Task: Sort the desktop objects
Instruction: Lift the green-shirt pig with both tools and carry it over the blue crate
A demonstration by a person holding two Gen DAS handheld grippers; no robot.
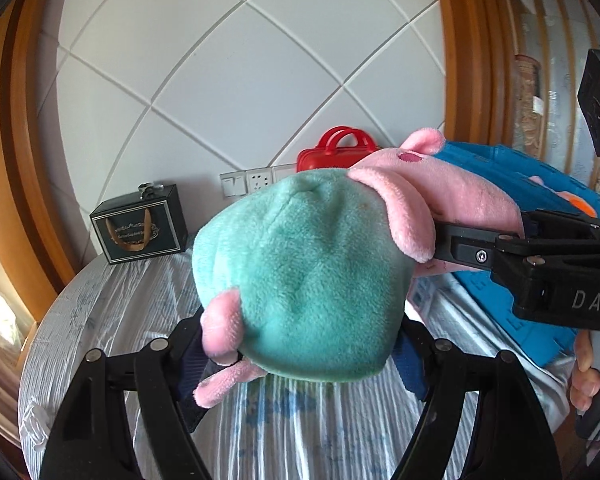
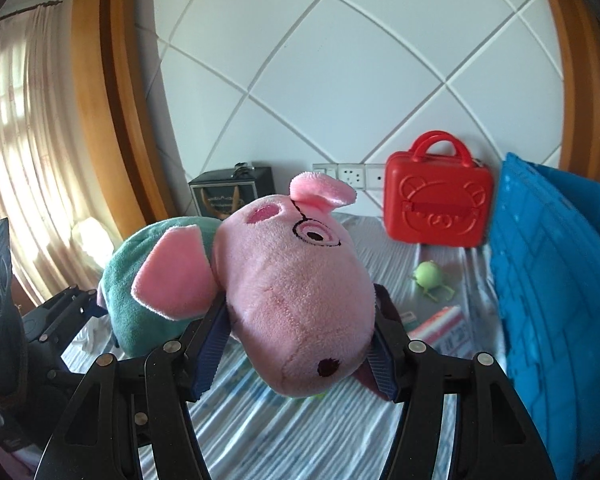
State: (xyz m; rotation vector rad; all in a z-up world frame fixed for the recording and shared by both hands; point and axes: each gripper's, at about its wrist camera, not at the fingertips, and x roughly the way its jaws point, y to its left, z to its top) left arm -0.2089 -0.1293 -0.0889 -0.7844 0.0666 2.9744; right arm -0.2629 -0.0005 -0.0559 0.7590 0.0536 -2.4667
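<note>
Both tongs clamp the plush pig (image 2: 300,300) above the striped tabletop (image 2: 260,420): left tongs (image 1: 300,344) on its green body, right tongs (image 2: 296,344) on the head. Best release one side before swinging it to the blue basket (image 2: 548,304).

The plush pig (image 1: 300,276) is filling the middle of the left wrist view, so it is hiding the inner pads of the left gripper (image 1: 304,344) and most of the red case (image 1: 336,156) behind it. In the right wrist view the pig's head (image 2: 300,292) is covering the spot where the right gripper (image 2: 296,344) is pressing on it, and the blue basket (image 2: 548,304) is running off the right edge. The little green toy (image 2: 430,276) and the striped thing (image 2: 436,322) near it are looking too blurry to name.
</note>
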